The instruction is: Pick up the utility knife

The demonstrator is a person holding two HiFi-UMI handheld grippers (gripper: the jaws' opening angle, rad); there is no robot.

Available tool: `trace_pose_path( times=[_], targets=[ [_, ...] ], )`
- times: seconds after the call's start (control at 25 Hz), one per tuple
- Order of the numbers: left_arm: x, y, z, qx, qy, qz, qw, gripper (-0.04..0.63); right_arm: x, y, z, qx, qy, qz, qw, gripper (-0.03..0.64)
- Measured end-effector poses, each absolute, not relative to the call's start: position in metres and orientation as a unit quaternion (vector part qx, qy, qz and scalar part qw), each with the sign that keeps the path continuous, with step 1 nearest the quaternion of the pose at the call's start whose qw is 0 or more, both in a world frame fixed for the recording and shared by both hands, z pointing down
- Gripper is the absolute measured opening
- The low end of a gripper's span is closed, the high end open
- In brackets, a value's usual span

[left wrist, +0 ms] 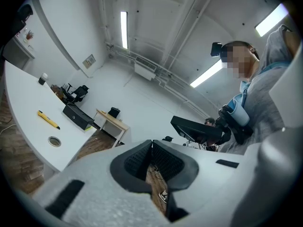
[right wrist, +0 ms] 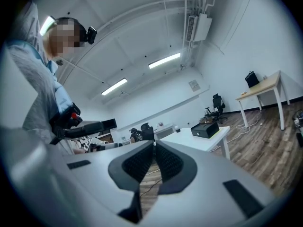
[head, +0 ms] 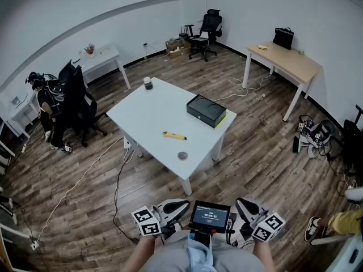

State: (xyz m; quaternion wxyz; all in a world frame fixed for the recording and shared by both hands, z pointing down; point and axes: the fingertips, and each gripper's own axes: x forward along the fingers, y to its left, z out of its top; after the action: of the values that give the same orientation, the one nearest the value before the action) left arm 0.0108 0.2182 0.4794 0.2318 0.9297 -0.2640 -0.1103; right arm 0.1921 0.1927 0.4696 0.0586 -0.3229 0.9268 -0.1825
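While both claws sit low by person's waist, left gripper has jaws pressed together, nothing between them. Right gripper likewise closed and empty (pads meet at tips). Small screen sits between the 2 grippers. Beyond, across strip of wood floor, yellow utility knife lies flat on white table, toward near side, well apart from both claws. Small round object near knife, closer to near edge. Black box farther right. Jar at far corner.
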Motion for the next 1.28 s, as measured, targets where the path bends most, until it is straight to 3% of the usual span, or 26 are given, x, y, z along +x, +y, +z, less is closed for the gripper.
trace_pose_path(
  times=[1.28],
  targets=[
    [-0.012,0.205,0.492,0.915,-0.299,-0.105,0.25,0.018,0.165,0.17,0.489,-0.293,0.932,-0.211,0.032,0.032]
  ],
)
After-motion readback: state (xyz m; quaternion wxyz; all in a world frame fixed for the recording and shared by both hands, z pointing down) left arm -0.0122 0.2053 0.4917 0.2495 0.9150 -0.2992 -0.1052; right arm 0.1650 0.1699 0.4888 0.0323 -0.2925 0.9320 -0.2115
